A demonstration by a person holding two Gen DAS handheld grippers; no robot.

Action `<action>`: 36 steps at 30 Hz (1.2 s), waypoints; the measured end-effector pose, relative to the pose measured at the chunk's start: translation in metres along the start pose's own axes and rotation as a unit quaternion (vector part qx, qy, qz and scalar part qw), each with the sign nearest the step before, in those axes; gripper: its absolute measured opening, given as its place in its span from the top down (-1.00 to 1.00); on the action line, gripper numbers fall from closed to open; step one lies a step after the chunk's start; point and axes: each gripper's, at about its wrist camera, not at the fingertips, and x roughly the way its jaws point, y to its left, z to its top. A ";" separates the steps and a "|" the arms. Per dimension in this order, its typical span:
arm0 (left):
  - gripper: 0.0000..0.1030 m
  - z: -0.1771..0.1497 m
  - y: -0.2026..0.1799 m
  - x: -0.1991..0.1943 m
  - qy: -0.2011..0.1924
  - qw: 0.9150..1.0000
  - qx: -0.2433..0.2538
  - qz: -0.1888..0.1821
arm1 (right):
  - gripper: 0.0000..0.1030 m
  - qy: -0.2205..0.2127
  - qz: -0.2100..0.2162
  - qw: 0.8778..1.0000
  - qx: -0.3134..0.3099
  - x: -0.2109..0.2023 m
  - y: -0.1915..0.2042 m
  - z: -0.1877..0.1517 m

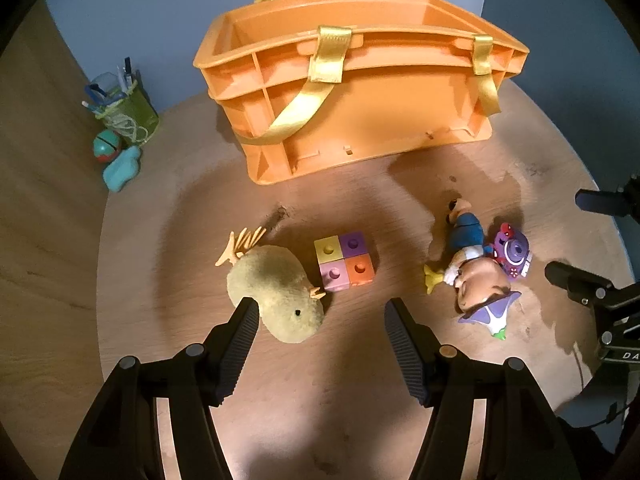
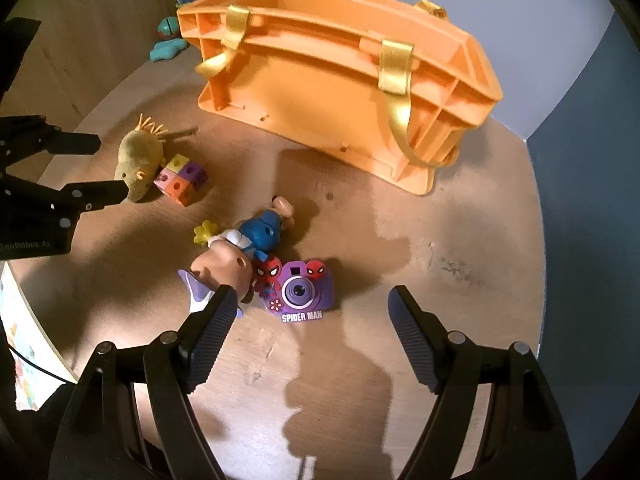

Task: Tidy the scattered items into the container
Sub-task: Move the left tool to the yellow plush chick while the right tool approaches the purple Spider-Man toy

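An orange crate (image 1: 360, 108) with yellow straps stands at the back of the round wooden table; it also shows in the right wrist view (image 2: 340, 80). A yellow plush chick (image 1: 276, 288) (image 2: 138, 160) lies beside a four-colour cube block (image 1: 346, 262) (image 2: 182, 180). A doll in blue (image 1: 472, 260) (image 2: 240, 252) lies next to a purple Spider-Man toy camera (image 1: 514, 254) (image 2: 300, 292). My left gripper (image 1: 320, 312) is open above the chick and the block. My right gripper (image 2: 310, 302) is open just above the camera.
A green pen holder (image 1: 128, 108), a small ball (image 1: 106, 146) and a teal bone-shaped toy (image 1: 122, 168) sit at the back left by the wall. The table edge (image 2: 536, 240) curves along the right. The left gripper shows in the right wrist view (image 2: 86, 168).
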 end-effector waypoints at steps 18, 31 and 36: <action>-0.20 0.007 0.006 0.033 0.022 1.000 -0.003 -0.008 | -0.47 0.066 0.006 0.997 0.027 0.049 -0.002 0.001; -0.20 0.011 0.010 0.035 0.025 1.000 -0.009 -0.006 | -0.47 0.086 0.010 0.996 0.034 0.066 0.000 0.003; -0.20 0.015 0.018 0.039 0.028 0.999 -0.019 0.002 | -0.47 0.089 0.009 0.995 0.037 0.068 0.002 0.003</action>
